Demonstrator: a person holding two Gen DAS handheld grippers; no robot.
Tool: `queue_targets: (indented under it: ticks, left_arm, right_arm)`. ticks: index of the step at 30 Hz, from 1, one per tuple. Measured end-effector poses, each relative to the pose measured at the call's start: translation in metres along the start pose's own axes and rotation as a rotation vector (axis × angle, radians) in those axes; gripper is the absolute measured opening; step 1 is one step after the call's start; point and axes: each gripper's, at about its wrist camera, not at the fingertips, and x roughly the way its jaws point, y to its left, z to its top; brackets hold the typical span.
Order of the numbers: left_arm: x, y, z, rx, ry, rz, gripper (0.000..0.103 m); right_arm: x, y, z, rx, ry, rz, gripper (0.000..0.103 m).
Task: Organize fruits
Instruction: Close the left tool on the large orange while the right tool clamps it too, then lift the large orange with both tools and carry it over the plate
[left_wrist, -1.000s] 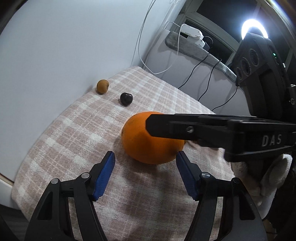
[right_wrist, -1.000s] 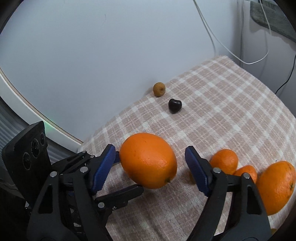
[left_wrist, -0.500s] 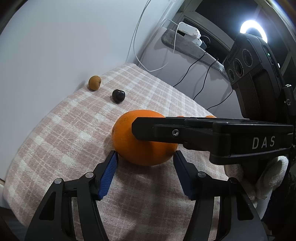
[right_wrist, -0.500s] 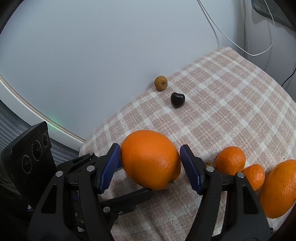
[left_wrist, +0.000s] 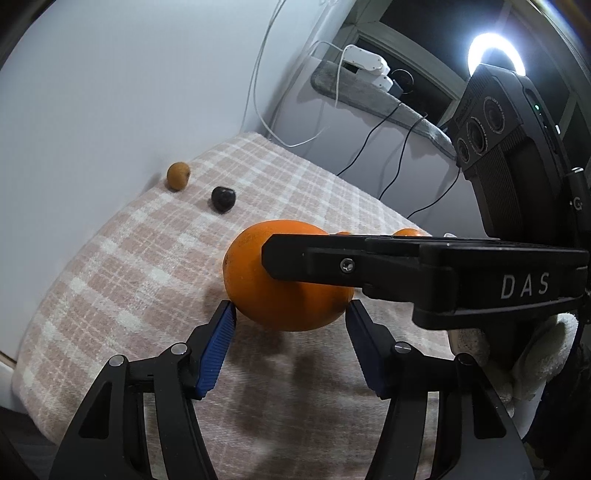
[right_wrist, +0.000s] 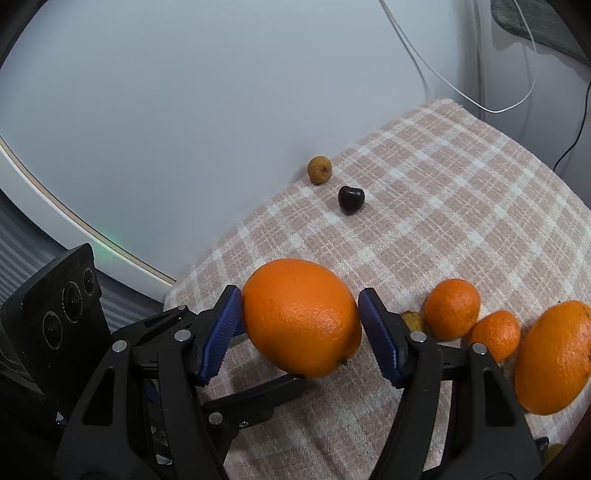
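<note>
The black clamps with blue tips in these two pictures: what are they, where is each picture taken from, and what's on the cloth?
There is no robot here. A person holds one hand-held gripper in each hand, and each gripper carries a wide-angle camera that looks out along its two fingers.

One picture comes from the left gripper, the other from the right gripper. Each view also catches the other gripper's black body.

On the checked cloth lie a small brown fruit, a dark fruit, two mandarins and a second big orange.

The right gripper's blue fingers clamp the large orange on both sides. The left gripper's tips sit at the lower sides of that same orange, but I cannot tell whether they press on it.
</note>
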Motion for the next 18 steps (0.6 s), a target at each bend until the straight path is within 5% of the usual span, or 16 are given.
queue_targets:
  ticks: [18]
  left_arm:
    - [0.004,-0.064,0.015,0.12,-0.011,-0.069,0.061]
  right_arm:
    - [-0.069,-0.031,-0.022,0.06,-0.126,-0.05,0.068]
